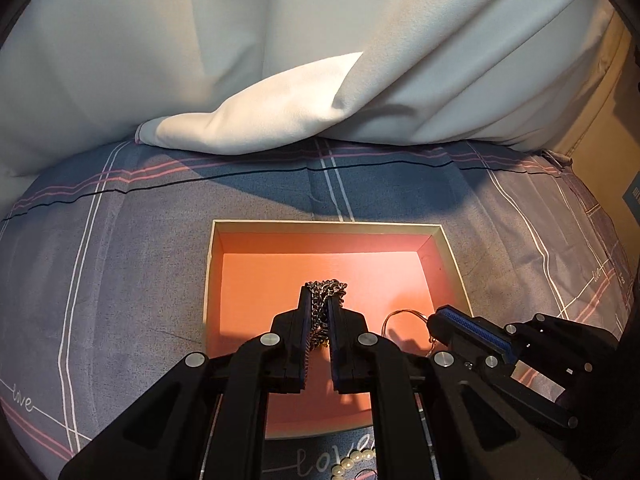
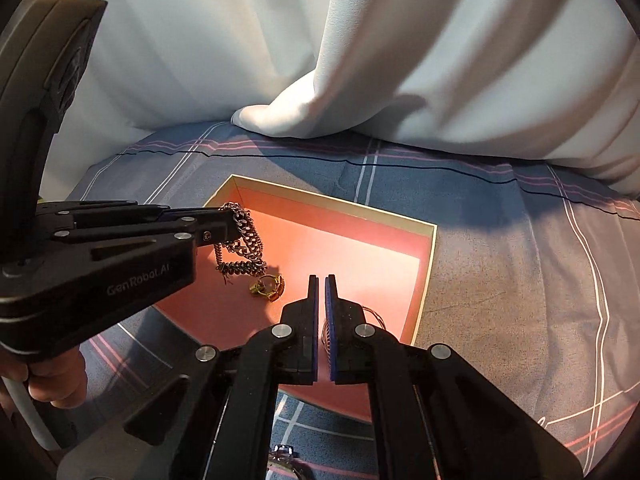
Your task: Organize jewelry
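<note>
Now your left gripper (image 1: 320, 300) pinches the bunched chain (image 2: 240, 236) over the orange box (image 1: 452, 256) at frame centre; it's limp and heavy, so keep hold mid-bundle. Your right gripper (image 2: 321, 280) is closed on thin wire hoops (image 2: 374, 314).

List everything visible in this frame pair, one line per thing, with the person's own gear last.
box: one, cream rim, orange inside, open on the bedsheet
chain: one, silver, chunky, dangling from the left gripper over the box
ring: one, gold with amber stone, on the box floor
thin necklace: one, fine coppery wire, in the right gripper at the box's right side
pearl strand: one, white, on the sheet before the box
bedsheet: one, grey-blue plaid
curtain: one, white, behind
left gripper: black, shut on chain
right gripper: black, shut on thin necklace
hand: one, on the left gripper's handle
</note>
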The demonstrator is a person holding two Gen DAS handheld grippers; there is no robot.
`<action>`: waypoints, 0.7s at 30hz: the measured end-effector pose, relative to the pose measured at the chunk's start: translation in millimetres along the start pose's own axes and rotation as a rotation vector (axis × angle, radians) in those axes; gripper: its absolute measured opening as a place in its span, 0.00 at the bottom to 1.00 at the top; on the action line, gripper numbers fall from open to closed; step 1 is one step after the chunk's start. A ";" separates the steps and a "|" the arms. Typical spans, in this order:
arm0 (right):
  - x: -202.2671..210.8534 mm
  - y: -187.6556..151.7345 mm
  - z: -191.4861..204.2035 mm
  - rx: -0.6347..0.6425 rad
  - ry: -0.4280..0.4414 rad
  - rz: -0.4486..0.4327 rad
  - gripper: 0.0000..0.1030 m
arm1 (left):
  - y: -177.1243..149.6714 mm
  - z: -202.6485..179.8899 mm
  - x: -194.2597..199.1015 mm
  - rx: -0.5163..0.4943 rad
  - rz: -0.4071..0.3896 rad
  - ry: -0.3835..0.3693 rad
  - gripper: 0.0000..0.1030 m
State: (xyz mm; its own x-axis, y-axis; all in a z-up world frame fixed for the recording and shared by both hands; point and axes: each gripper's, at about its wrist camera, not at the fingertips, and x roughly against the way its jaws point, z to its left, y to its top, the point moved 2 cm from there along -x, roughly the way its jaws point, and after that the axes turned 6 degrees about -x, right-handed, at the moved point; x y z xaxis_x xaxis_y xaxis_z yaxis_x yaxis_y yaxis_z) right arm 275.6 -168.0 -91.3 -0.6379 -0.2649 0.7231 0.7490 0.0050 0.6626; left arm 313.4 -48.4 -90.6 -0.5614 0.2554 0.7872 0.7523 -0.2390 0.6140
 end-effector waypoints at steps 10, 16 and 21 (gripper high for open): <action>21.7 -46.7 6.6 0.138 -0.127 -0.018 0.90 | -33.1 10.7 -11.3 -0.047 0.080 0.053 0.68; -0.9 -50.1 -8.5 0.200 -0.271 0.028 0.90 | -46.9 -3.1 -11.3 -0.096 0.114 0.050 0.68; 2.9 -47.3 -24.3 0.137 -0.239 0.028 0.90 | -52.3 -3.2 -3.6 -0.054 0.093 0.027 0.67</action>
State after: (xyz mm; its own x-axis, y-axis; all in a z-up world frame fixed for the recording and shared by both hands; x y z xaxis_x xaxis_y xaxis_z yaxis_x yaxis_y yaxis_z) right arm 242.6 -192.4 -125.3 -0.6535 -0.0274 0.7564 0.7463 0.1438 0.6499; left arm 275.0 -39.8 -125.3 -0.4994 0.2050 0.8418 0.7824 -0.3107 0.5398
